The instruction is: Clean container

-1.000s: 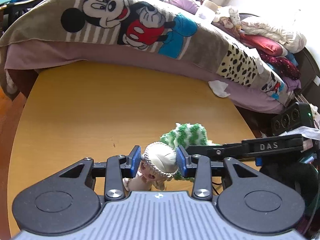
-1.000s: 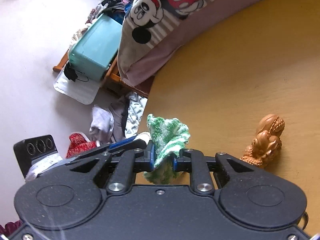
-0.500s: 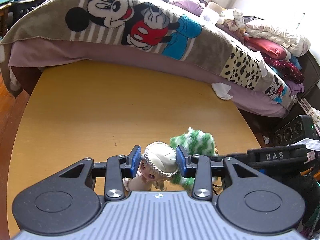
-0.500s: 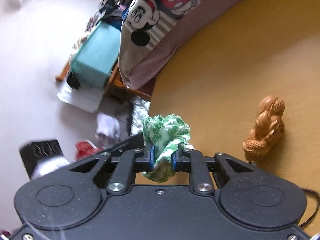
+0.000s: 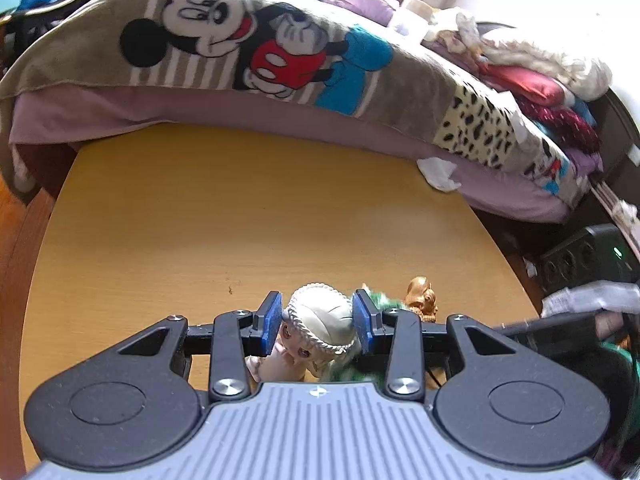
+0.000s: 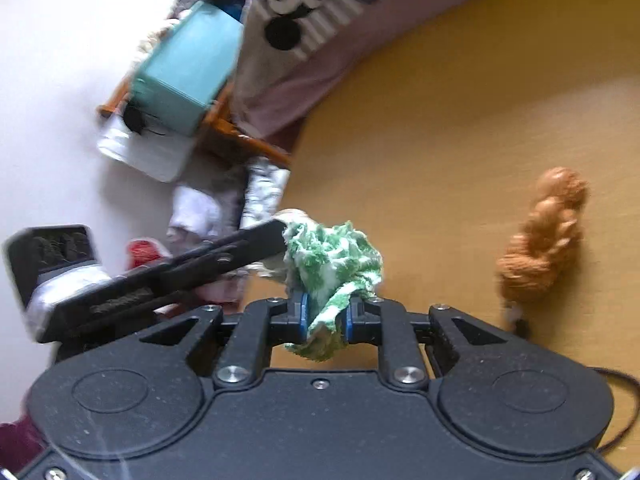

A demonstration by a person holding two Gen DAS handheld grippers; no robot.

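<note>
My left gripper [image 5: 318,322] is shut on a small cream doll figurine [image 5: 318,324] with a braided head, held above the yellow table [image 5: 240,220]. My right gripper [image 6: 325,316] is shut on a green and white cloth [image 6: 332,264]. In the right wrist view the cloth touches the cream figurine [image 6: 294,214] at the tip of the left gripper's black finger [image 6: 224,258]. A bit of the cloth [image 5: 380,300] shows just right of the figurine in the left wrist view.
A brown carved figurine [image 6: 544,240] lies on the table to the right; it also shows in the left wrist view [image 5: 420,300]. A bed with a Mickey Mouse blanket [image 5: 260,52] borders the table's far edge. A teal box [image 6: 188,68] and clothes lie on the floor.
The cloth has moved down and in against the right side of the figurine, so less of it shows. The brown figurine has come into the left wrist view.
</note>
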